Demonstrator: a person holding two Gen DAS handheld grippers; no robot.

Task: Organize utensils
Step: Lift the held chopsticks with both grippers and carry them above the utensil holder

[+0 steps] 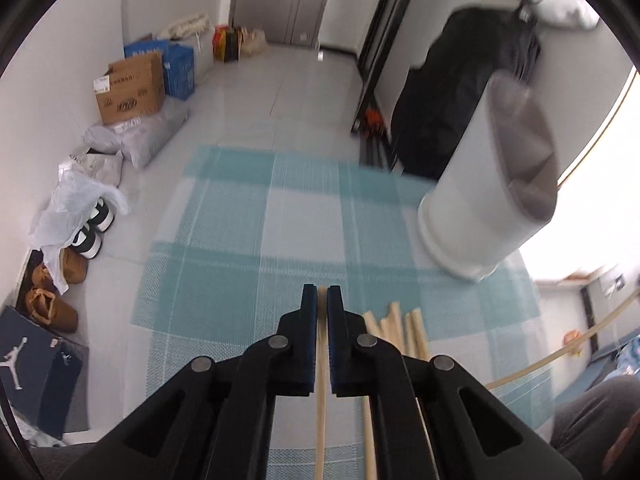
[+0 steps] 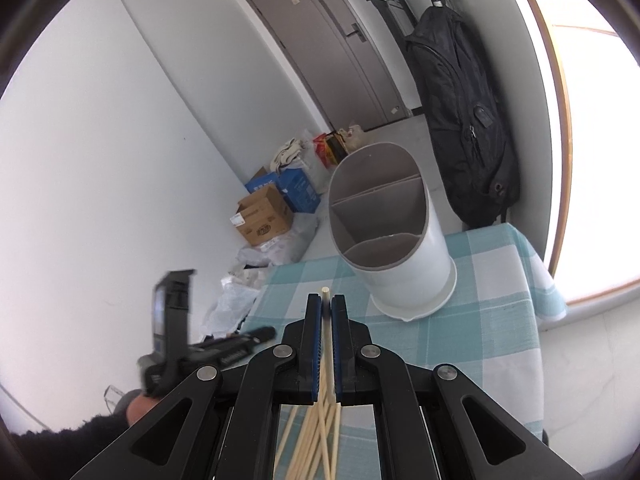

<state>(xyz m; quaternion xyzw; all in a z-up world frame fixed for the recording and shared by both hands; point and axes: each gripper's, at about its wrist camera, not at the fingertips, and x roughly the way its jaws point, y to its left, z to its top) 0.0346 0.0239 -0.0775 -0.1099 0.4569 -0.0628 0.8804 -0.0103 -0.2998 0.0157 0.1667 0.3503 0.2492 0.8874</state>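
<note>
The white holder (image 1: 492, 184) is smeared by motion blur in the left wrist view — its dividers cannot be made out there. Each clamped chopstick (image 1: 321, 400) runs off the bottom edge, length untold. The left gripper (image 2: 176, 332) shows blurred in the right view — its fingertips are unreadable.

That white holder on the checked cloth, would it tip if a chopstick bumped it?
Possibly. The white holder is tall over a modest flared base and looks empty, so probably light. The cloth under it might slide too.
</note>
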